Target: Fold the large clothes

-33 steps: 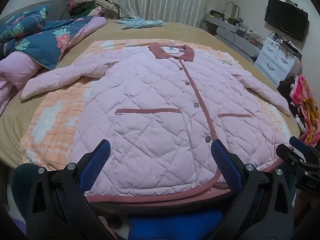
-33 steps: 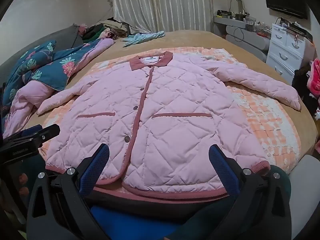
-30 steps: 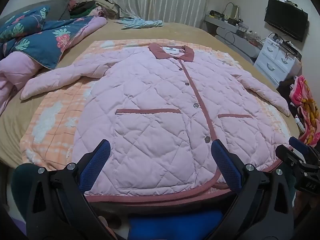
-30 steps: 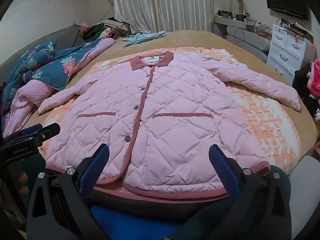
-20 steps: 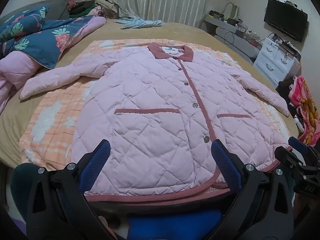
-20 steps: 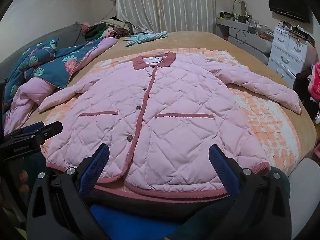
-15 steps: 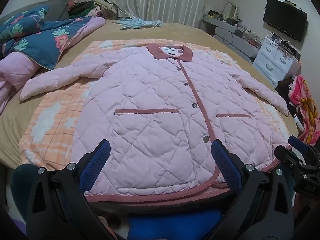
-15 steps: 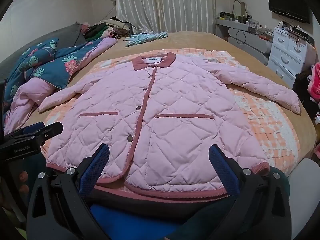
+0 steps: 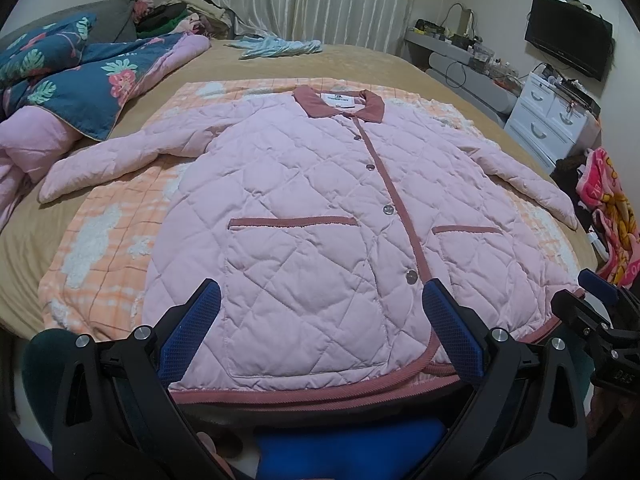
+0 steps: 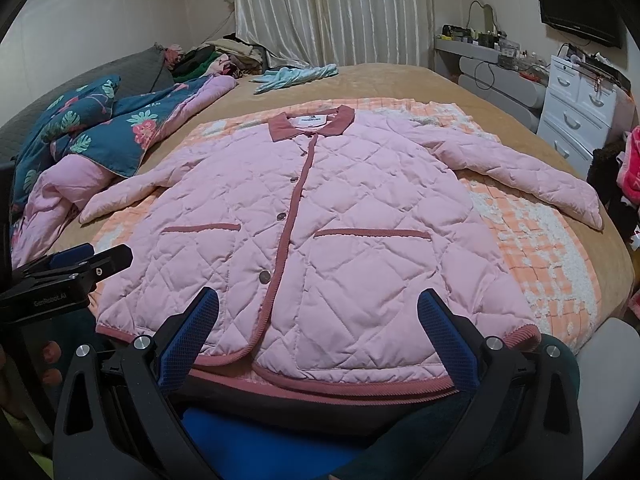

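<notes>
Pink quilted jacket [image 9: 320,216] lies flat beyond both gaping grippers, left gripper [image 9: 320,332] and right gripper [image 10: 316,332]

I see a pink quilted jacket [image 9: 320,216] spread flat, front up and buttoned, on an orange checked blanket [image 9: 108,240] over the bed [image 9: 360,60]. My left gripper [image 9: 320,320] hovers wide open above its hem; the right gripper [image 9: 600,320] shows at right.
</notes>
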The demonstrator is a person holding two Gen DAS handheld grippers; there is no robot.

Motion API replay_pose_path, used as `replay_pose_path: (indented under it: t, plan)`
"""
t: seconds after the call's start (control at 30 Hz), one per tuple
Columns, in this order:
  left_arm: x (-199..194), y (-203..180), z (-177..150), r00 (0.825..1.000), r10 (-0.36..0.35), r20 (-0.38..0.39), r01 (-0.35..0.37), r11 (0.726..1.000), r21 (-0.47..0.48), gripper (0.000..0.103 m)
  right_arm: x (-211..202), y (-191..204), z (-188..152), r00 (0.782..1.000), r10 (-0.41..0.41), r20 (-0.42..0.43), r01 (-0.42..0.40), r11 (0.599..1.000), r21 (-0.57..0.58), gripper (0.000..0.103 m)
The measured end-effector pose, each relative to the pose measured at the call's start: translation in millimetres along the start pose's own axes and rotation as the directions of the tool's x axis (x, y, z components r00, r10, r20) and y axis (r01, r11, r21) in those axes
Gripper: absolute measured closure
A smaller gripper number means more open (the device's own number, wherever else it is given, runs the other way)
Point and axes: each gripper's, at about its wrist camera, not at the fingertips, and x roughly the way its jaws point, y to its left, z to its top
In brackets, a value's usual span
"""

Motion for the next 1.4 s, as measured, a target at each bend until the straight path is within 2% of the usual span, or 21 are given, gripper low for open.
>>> replay_pose_path:
  t: [1.13, 1.4]
  plan:
    - [-1.0, -0.6, 0.4, 1.000, 0.003, 0.003, -0.003, 1.000, 0.001, 0.008, 6.3, -2.6, -2.3, 1.000, -0.004, -0.023, 0.004, 1.000, -0.003, 0.004]
    - [7.8, -2.7, 11.0, 1.000, 0.007, -0.002, -0.007, 1.000, -0.009, 0.008, 20.0, -6.2, 10.2, 0.999, -0.017, -0.045, 0.016, 1.000, -0.024, 0.004]
